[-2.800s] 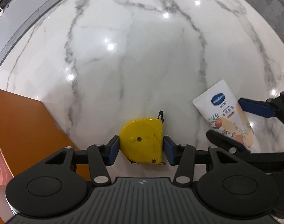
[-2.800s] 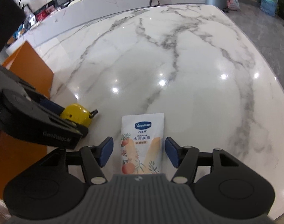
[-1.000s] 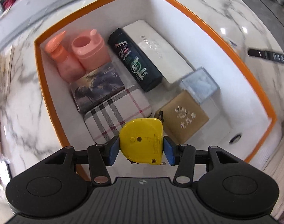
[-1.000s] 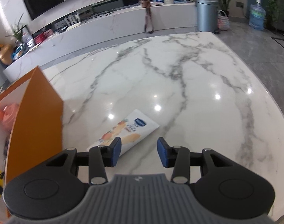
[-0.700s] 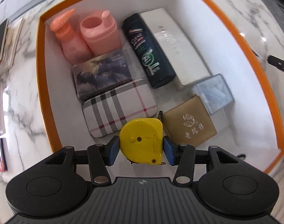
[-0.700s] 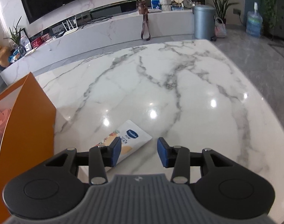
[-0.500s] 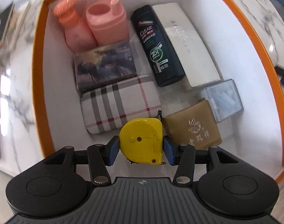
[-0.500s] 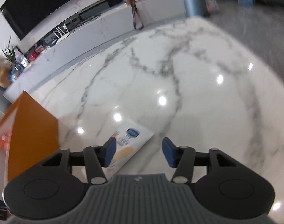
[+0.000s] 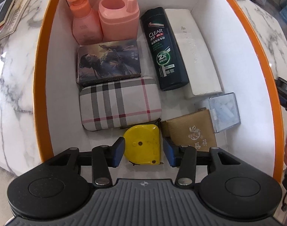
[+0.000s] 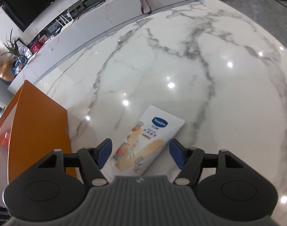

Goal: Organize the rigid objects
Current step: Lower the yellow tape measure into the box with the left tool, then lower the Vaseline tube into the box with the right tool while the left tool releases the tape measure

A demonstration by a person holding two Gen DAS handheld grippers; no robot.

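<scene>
Tape measure [image 9: 142, 144] inside orange box [image 9: 40, 56].

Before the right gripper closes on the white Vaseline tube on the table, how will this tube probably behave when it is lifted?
The Vaseline tube lies flat and looks like soft plastic, so it probably dents under the pads. Its flat shape means it should not roll. The glossy marble table may let it slide if nudged. The right gripper straddles it, jaws opening.

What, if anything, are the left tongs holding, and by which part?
Apparently nothing: the yellow tape measure sits tilted between the left tongs, whose jaws are closing on its flat sides, but a gap shows at the right pad.
</scene>
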